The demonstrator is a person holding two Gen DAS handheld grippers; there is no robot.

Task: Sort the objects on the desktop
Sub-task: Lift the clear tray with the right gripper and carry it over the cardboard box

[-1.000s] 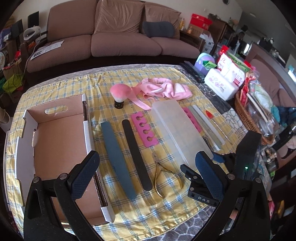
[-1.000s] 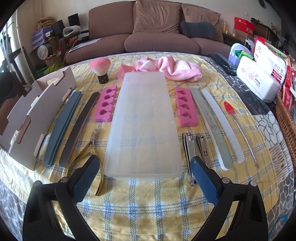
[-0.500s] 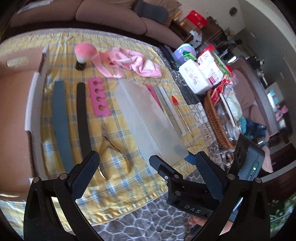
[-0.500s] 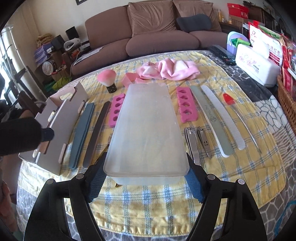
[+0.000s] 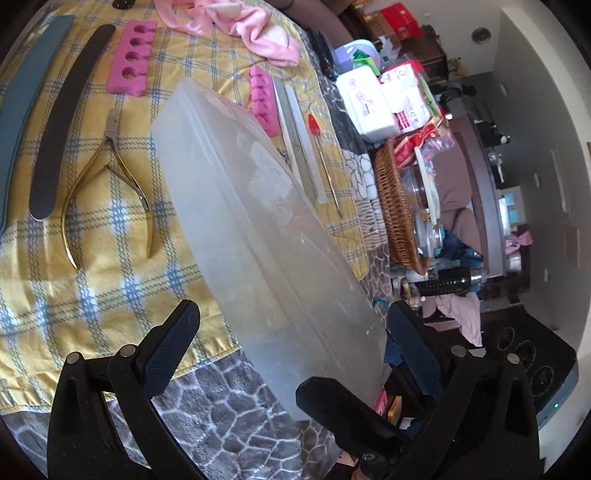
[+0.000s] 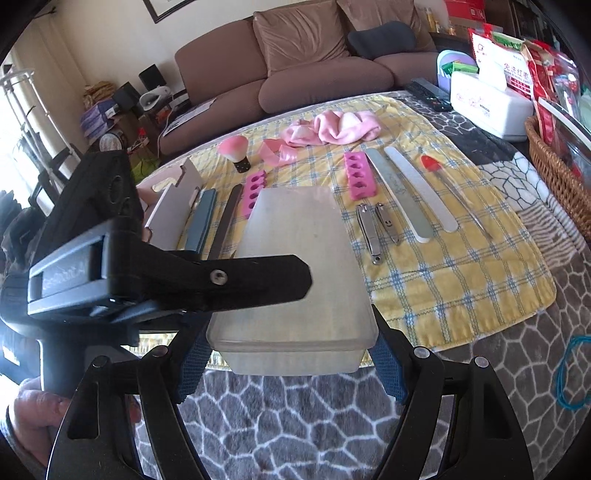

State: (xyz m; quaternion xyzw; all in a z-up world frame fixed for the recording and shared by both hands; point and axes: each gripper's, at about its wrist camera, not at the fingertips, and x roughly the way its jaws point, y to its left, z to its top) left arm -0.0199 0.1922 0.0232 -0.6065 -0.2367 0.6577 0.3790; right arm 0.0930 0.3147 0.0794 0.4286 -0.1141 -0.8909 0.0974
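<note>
A home living room: brown sofa [image 6: 314, 62], cluttered table [image 6: 517, 369].

A brown sofa [image 6: 314, 62] with loose back cushions stands behind the table against a cream wall [image 6: 92, 33], where the lower corner of a dark picture frame [image 6: 166, 9] shows. Bright daylight floods in from the left over stacked boxes and clutter [image 6: 107, 118] on the floor. In the left wrist view a pale grey wall [image 5: 535, 110] runs along the far right.
</note>
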